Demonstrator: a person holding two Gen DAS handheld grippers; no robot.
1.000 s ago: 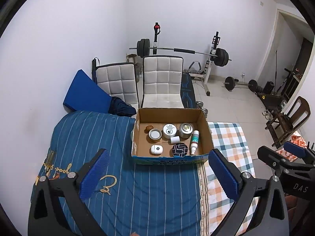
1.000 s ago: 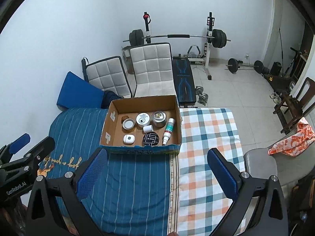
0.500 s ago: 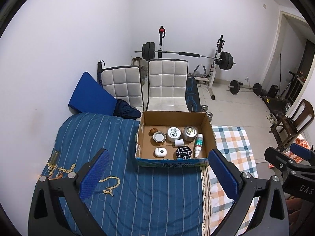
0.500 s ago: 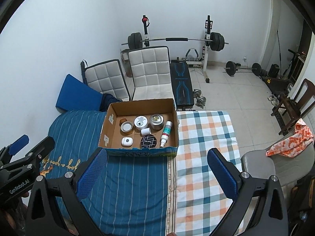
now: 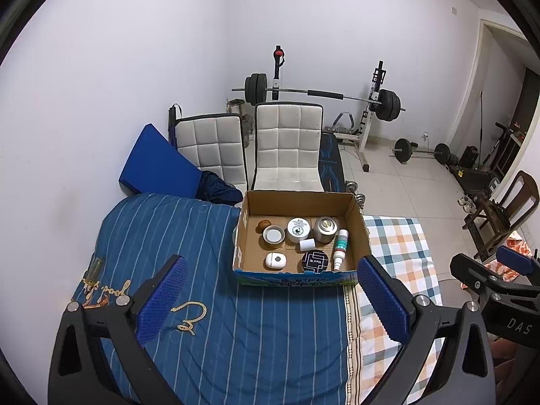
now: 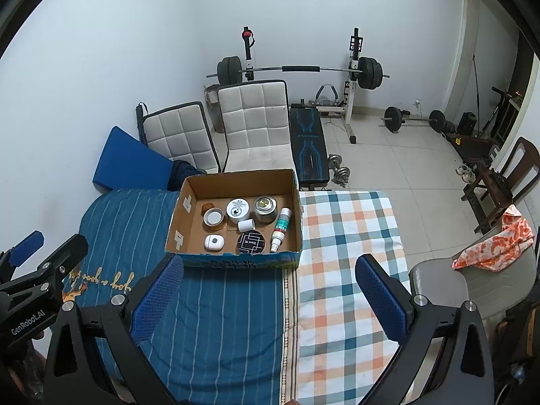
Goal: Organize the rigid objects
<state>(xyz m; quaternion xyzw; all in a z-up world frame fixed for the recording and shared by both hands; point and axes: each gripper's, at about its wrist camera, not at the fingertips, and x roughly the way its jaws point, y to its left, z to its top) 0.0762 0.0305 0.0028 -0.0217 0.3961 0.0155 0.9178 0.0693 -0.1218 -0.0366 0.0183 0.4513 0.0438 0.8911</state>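
An open cardboard box (image 5: 297,278) (image 6: 236,258) sits on the bed. It holds several small items: a white tin (image 5: 298,229), a silver tin (image 5: 325,227), a white-and-green tube (image 5: 340,249), a black round tin (image 5: 315,260), a white case (image 5: 275,260) and a capped jar (image 5: 273,236). My left gripper (image 5: 270,298) is open and empty, held well back from the box. My right gripper (image 6: 270,295) is open and empty, also back from the box. The right gripper shows at the right edge of the left wrist view (image 5: 499,280).
The bed has a blue striped cover (image 5: 202,270) and a checked blanket (image 6: 351,236). Two white padded chairs (image 5: 287,141) stand behind the box. A barbell rack (image 5: 324,92), loose weights and a bench fill the floor beyond. A grey chair (image 6: 455,280) stands at right.
Both grippers have pulled back and up from the box, which now looks smaller and farther. Both stay open and empty.
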